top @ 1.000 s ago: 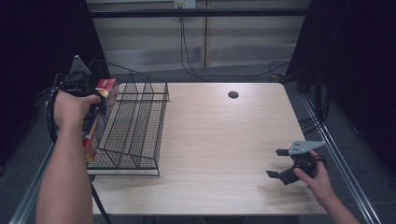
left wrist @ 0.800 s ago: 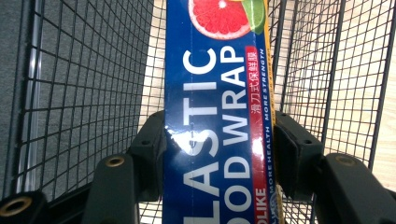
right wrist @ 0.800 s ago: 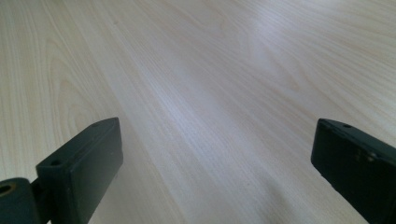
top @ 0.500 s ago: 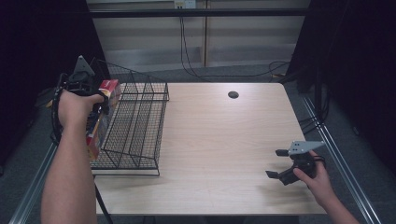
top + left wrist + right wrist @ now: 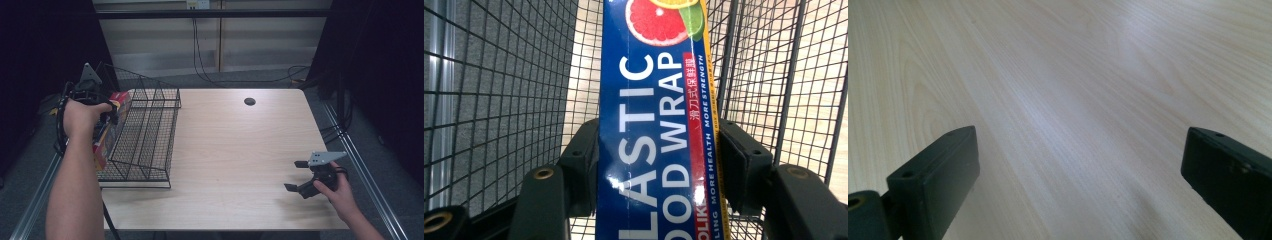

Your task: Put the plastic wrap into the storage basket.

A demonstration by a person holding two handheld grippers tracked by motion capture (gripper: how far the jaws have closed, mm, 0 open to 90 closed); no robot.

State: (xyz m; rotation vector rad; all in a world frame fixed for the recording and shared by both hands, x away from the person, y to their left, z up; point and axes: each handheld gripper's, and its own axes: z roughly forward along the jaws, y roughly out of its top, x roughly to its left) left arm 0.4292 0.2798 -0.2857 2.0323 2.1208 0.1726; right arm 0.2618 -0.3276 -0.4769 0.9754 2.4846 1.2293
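Observation:
A long blue box of plastic food wrap (image 5: 659,125) with a grapefruit picture stands between the jaws of my left gripper (image 5: 659,165), which is shut on it. From above, the box (image 5: 107,137) hangs at the left wall of a black wire basket (image 5: 150,130), under my left hand with the left gripper (image 5: 97,107). Through the left gripper view the basket mesh (image 5: 499,85) surrounds the box on both sides. My right gripper (image 5: 298,176) rests low over the table's front right, open, with only bare wood between its jaws (image 5: 1078,175).
The light wood table (image 5: 235,150) has a dark round hole (image 5: 249,101) near its far edge. The basket takes up the left end. Cables run along the floor behind the table, and metal rails flank both sides.
My left hand has shifted slightly with the box at the basket's left wall. The right gripper has stayed where it was.

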